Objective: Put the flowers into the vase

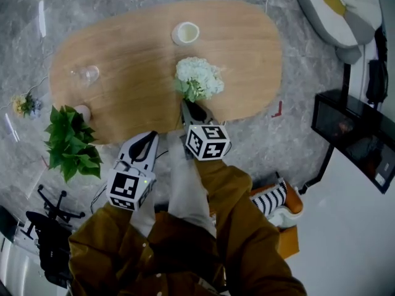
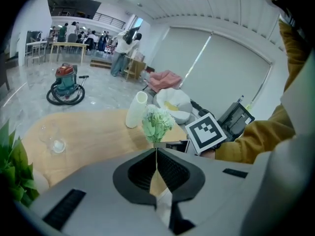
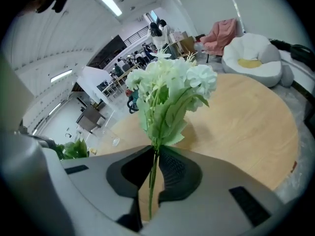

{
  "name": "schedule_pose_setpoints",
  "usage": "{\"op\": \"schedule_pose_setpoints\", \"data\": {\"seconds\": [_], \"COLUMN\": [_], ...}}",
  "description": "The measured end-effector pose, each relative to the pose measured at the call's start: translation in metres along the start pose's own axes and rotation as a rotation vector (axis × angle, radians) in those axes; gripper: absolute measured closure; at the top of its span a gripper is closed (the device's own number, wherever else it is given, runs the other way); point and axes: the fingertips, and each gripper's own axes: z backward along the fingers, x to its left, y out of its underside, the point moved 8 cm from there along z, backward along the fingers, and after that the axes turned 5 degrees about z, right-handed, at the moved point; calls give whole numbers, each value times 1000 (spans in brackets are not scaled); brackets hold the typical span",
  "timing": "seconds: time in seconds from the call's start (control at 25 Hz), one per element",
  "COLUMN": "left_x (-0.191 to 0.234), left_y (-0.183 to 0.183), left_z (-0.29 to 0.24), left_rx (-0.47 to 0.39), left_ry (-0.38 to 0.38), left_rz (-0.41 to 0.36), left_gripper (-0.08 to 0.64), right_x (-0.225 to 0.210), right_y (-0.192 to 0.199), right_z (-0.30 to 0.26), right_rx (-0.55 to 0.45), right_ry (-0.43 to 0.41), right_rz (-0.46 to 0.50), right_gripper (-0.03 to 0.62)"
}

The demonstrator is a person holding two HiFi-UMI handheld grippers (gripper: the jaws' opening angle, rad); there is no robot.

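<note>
Right gripper (image 3: pixel 155 152) is clamped on the thin green stems of the bunch of white flowers with green leaves (image 3: pixel 172 82). The heads are out ahead of the jaws and the stem ends point back toward the hand. The bunch is over the near edge of the oval light-wood table (image 1: pixel 136 48). Left gripper (image 2: pixel 156 154) is closed on nothing, just off the near edge beside the right one.

Risks, my read:
- The pinch is on a few thin stems under a big head, so the bunch could swivel or slide in the pads on any tilt.
- Stem ends sit on the hand side of the jaws. Getting them down first needs a big turn or a handover, and that's the likeliest place to drop it.
- The tall white vase (image 1: pixel 185 33) stands by the far edge, well apart from the flowers, with a narrow mouth and nothing steadying it. An off-centre poke at the rim could tip it.
- Leaves just above the jaws could snag on the rim.

Around:
- A clear drinking glass (image 1: pixel 86 74) sits toward the table's left end.
- A leafy green plant (image 1: pixel 69 142) is at the near-left edge; can't tell if it's on the table or beside it.
- Both are off the line to the vase, and nothing lies between it and the flowers.
- Off the table are a white beanbag seat (image 1: pixel 336 8) at far right and a black stand with a screen (image 1: pixel 352 134) on the right.
</note>
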Motion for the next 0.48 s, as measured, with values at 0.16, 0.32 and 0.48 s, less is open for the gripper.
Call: {"op": "schedule_pose_setpoints", "data": {"seconds": [0.16, 0.32, 0.48], "left_x": [-7, -10, -4], "left_y": [-12, -20, -25], "left_z": [-6, -11, -19], "left_rx": [-23, -15, -44], "left_ry": [5, 6, -2], "left_rz": [-7, -12, -10], "left_gripper": [551, 552, 552], "right_x": [0, 3, 8], "right_y": [-33, -70, -106], "right_z": [19, 41, 53], "right_rx": [-84, -183, -298], "right_ry": [-21, -30, -41], "right_rz": [12, 40, 88], "right_gripper": [552, 552, 552]}}
